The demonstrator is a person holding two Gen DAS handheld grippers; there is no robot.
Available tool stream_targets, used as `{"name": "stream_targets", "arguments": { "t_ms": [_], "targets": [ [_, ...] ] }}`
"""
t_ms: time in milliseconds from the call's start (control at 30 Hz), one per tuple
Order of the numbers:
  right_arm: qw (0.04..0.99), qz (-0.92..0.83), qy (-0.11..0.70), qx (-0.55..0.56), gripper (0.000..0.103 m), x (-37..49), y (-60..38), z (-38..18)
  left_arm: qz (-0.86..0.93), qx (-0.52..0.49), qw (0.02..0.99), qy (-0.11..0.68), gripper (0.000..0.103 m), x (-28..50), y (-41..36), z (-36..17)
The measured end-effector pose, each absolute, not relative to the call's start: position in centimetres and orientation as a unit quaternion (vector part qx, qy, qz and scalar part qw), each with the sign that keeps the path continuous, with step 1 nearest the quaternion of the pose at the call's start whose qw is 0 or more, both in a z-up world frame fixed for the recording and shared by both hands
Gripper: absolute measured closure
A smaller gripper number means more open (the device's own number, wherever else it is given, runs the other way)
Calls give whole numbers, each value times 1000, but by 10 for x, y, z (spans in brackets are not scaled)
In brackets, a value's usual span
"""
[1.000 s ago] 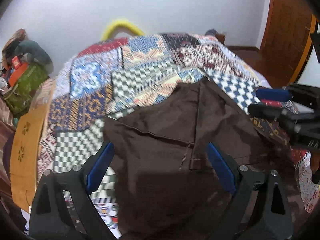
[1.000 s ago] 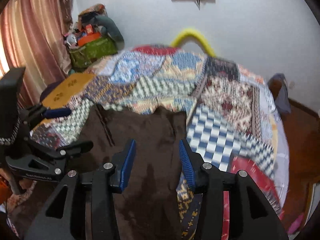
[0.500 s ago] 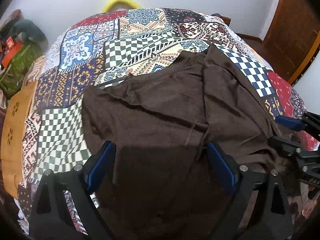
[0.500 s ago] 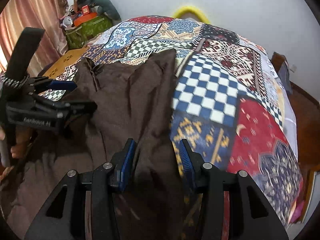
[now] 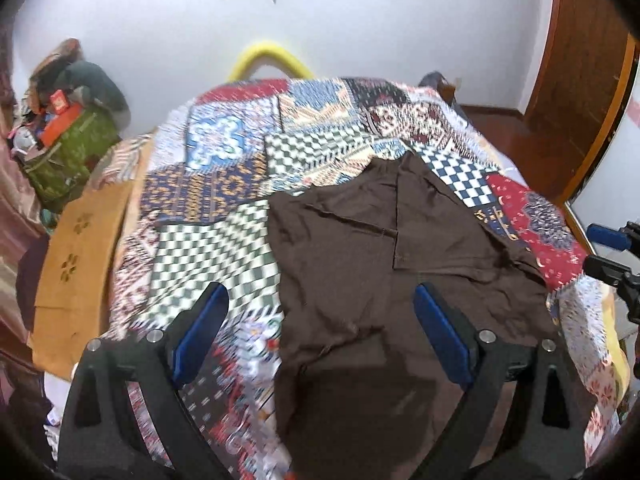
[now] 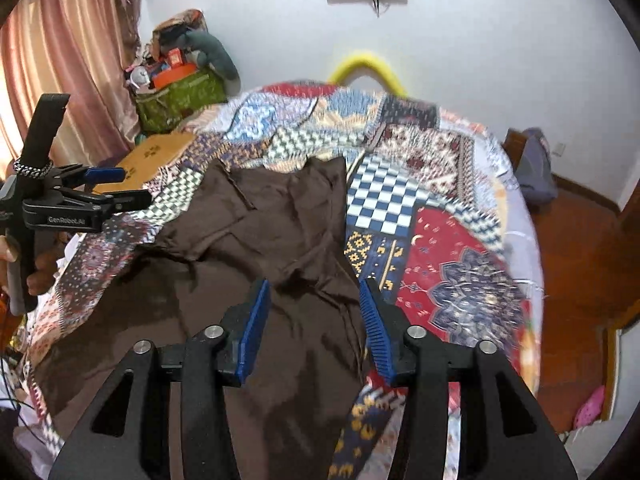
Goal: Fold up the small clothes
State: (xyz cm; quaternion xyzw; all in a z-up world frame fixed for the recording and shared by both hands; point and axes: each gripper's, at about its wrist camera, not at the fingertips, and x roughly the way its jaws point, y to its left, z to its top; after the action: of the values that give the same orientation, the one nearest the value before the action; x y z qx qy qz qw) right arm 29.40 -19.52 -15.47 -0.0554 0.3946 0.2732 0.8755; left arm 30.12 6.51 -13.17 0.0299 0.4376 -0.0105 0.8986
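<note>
A dark brown garment [image 5: 372,264] lies spread and rumpled on a patchwork quilt [image 5: 224,184]; its near end hangs over the bed's front edge. It also shows in the right wrist view [image 6: 260,240]. My left gripper [image 5: 320,332] is open and empty, held above the garment's near left part. My right gripper [image 6: 314,320] is open and empty, above the garment's near right edge. The left gripper also shows at the left of the right wrist view [image 6: 120,188], and the right gripper's fingers [image 5: 608,252] show at the right edge of the left wrist view.
A wooden board [image 5: 80,248] lies along the bed's left side. A green bag full of things [image 6: 180,96] stands by the curtain. A yellow curved object [image 6: 368,66] sits behind the bed. A wooden door [image 5: 580,80] is at the right.
Both grippers have pulled back and up from the garment and stayed open. The views now take in more of the bed and the wall.
</note>
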Motion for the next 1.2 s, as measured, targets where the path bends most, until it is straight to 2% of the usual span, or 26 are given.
{"name": "stream_targets", "arguments": {
  "t_ms": [67,233,300,333,500,833,900,967,1000,1033,1100,1133,1167,1200],
  "targets": [
    [887,267,372,-61,46,277,-199,-139,-2,28,902,431,9,280,73,-121],
    [895,261,359,-52,45,245,-208,-122,8,20,899,437,9,232,95,-117],
    [896,255,360,-51,33,234,-210,-127,13,16,894,449,9,217,103,-125],
    [897,252,360,-52,32,229,-211,-130,15,14,890,456,9,210,106,-131],
    [884,222,403,-81,32,209,-215,-170,22,7,865,501,9,181,116,-171],
    [833,210,510,-43,32,193,-243,-259,-4,-20,837,547,9,135,106,-223],
    [827,216,519,-22,32,191,-247,-267,-4,-26,840,542,11,130,105,-224],
    [818,224,529,25,35,193,-254,-272,-22,-59,837,544,33,127,108,-224],
    [813,232,533,38,45,194,-255,-273,-33,-81,833,547,39,126,111,-226],
    [809,242,534,49,50,194,-256,-273,-41,-98,830,547,48,124,111,-226],
    [804,256,534,57,69,192,-253,-272,-49,-95,832,545,66,124,107,-224],
    [803,261,533,57,75,190,-251,-272,-55,-89,832,544,84,125,103,-223],
    [801,267,533,56,90,190,-248,-270,-57,-84,832,546,98,126,99,-221],
    [800,270,533,52,97,190,-245,-267,-57,-81,831,548,99,129,97,-220]
  ]
}}
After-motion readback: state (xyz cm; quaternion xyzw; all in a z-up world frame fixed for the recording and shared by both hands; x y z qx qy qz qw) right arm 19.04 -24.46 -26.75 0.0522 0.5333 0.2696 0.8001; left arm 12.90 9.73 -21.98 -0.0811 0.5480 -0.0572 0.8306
